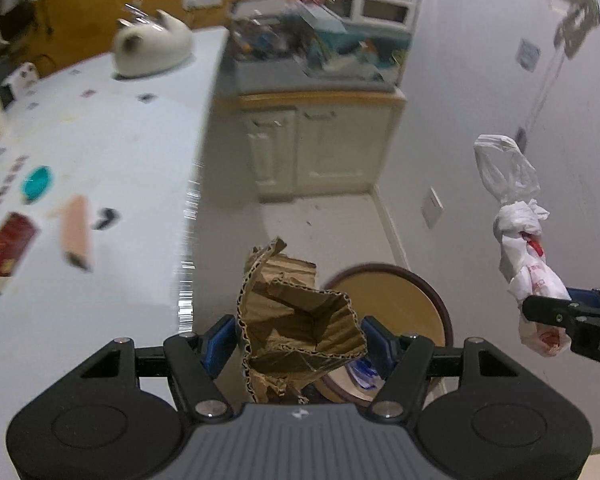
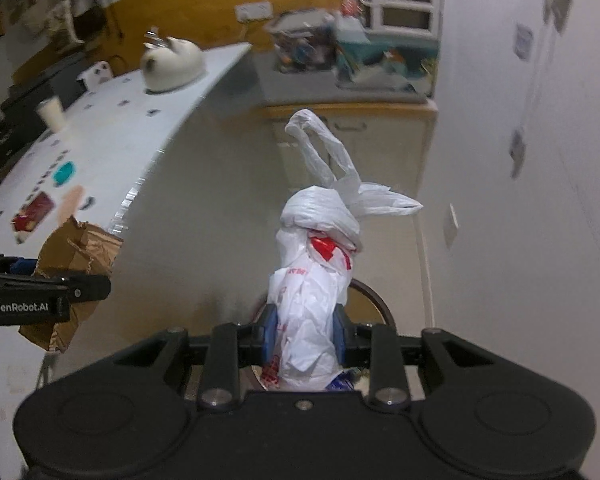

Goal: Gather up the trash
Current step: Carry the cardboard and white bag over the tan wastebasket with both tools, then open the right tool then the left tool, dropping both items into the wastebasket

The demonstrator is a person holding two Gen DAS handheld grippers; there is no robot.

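The left gripper was clenched on a crumpled piece of brown cardboard, its blue pads pressing on either side of the wad. The right gripper was clenched on a knotted white plastic bag with red print, the bag's long axis running up and away from the claw, its loose handles flopping at the far end.

The landmark for both was the round bin on the floor, tan inside with a dark rim, standing just beside the table edge and in front of the low cupboard. From the left wrist view the cardboard hung directly over the near part of the bin's mouth, partly hiding it. From the right wrist view the bag stood in front of the bin, only a curve of rim showing to its right, with some wrappers apparently already inside.

Both claws pointed steeply down toward the bin. The left hand looked the nearer and better centred, so the cardboard seemed ready to drop first; the bag probably needed carrying a little further over the rim. More litter lay on the table, well apart from the bin.
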